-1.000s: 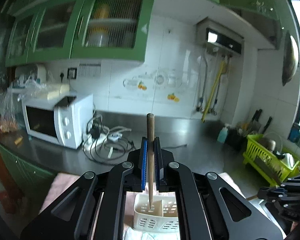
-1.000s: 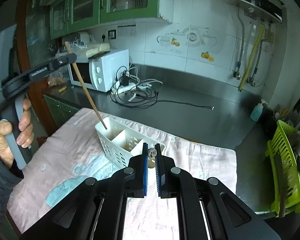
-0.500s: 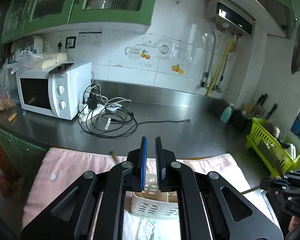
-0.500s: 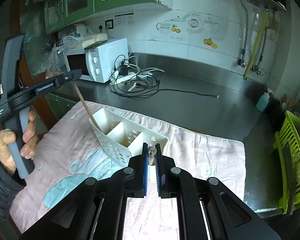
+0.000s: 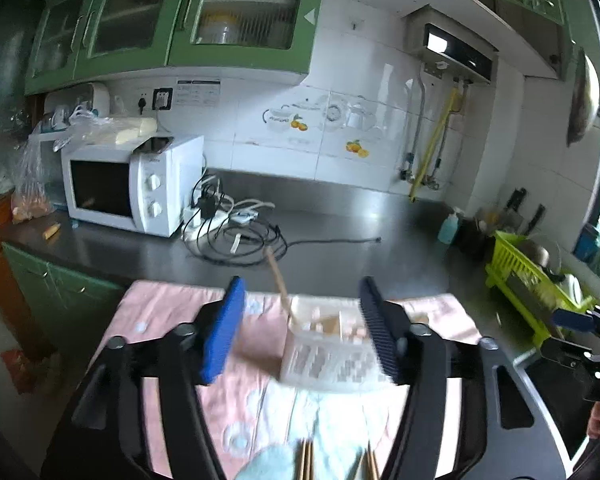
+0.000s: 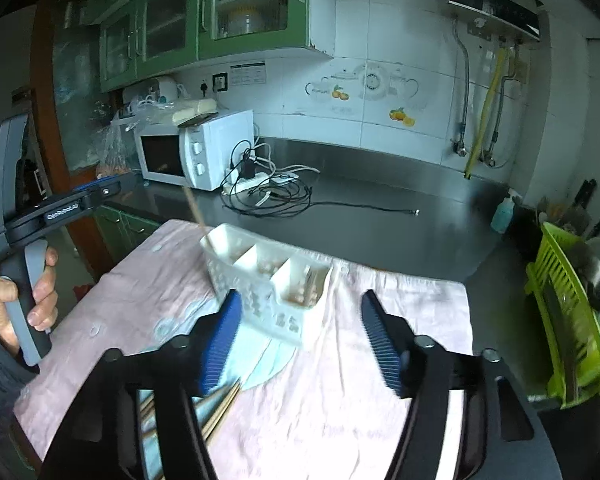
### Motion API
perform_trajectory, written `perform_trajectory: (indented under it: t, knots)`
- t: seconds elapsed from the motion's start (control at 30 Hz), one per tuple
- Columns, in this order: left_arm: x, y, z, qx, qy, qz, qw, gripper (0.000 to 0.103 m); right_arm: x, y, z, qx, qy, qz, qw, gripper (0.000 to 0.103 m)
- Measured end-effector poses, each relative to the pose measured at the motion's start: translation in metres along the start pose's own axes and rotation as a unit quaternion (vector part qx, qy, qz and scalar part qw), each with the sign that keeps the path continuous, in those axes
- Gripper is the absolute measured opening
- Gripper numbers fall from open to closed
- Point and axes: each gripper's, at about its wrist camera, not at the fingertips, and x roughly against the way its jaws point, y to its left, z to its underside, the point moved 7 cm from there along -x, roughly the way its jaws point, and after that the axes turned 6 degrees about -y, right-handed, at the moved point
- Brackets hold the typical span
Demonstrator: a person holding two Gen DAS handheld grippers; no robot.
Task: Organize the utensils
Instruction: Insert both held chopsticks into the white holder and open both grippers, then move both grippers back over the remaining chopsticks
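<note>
A white slotted utensil caddy with three compartments stands on a pink towel. A wooden chopstick leans out of its left compartment. The right compartment holds something pale that I cannot make out. My left gripper is open and empty just short of the caddy. My right gripper is open and empty in front of the caddy. Several loose chopsticks lie on the towel close to me.
A white microwave and a tangle of cables sit at the back left of the steel counter. A green dish rack stands at the right. A blue soap bottle is beside it. The hand-held left gripper shows in the right wrist view.
Both grippers have opened. The left one let go of the chopstick, which now stands in the caddy. The small metal item in the right gripper is gone from between its pads.
</note>
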Motion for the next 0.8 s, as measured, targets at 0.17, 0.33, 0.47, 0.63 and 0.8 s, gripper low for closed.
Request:
perform_trajectory:
  t: [0.17, 0.33, 0.47, 0.63, 0.8]
  knots:
    - [0.046, 0.017, 0.037, -0.01, 0.004, -0.027, 0.9996, 0.082, 0.024, 0.025, 0.058, -0.011, 0.011, -0.01, 1.0, 0.069]
    - [0.08, 0.029, 0.079, -0.028, 0.019, -0.044, 0.9985, 0.087, 0.035, 0.059, 0.128, -0.001, 0.04, -0.012, 0.999, 0.07]
    - [0.102, 0.036, 0.114, -0.045, 0.031, -0.058, 0.9968, 0.089, 0.039, 0.087, 0.181, -0.002, 0.067, -0.025, 0.997, 0.07]
    - [0.121, 0.049, 0.148, -0.037, 0.048, -0.065, 0.996, 0.09, 0.04, 0.116, 0.228, -0.007, 0.093, -0.033, 0.995, 0.06]
    - [0.133, 0.062, 0.172, -0.03, 0.06, -0.073, 0.9951, 0.09, 0.029, 0.131, 0.259, -0.028, 0.116, -0.028, 0.992, 0.043]
